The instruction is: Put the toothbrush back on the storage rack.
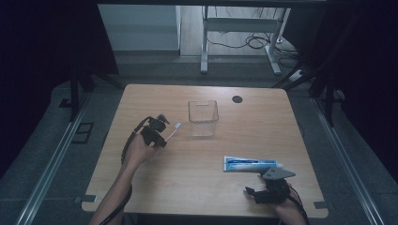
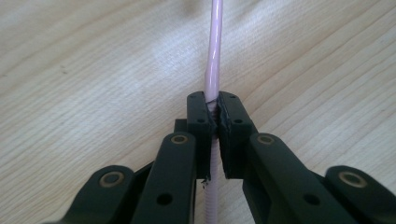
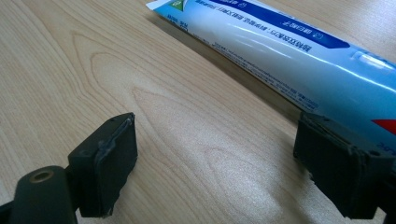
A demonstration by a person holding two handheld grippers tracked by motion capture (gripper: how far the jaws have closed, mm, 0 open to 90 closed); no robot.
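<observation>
A pink toothbrush (image 1: 173, 131) with a white head sticks out from my left gripper (image 1: 163, 139) at the table's middle left, its head toward a clear plastic cup (image 1: 203, 118). In the left gripper view the jaws are shut on the toothbrush handle (image 2: 212, 60), pinching it between the pads at my left gripper (image 2: 216, 109). A blue and white toothpaste tube (image 1: 251, 164) lies flat at the front right. My right gripper (image 1: 249, 191) rests just in front of it, open. In the right gripper view the toothpaste tube (image 3: 289, 46) runs behind the right jaw, and nothing is between the jaws of my right gripper (image 3: 224, 163).
The wooden table (image 1: 155, 183) has a dark round cable hole (image 1: 237, 99) at the back, right of the cup. Beyond the far edge stand white desk legs (image 1: 204, 42) with cables on the floor.
</observation>
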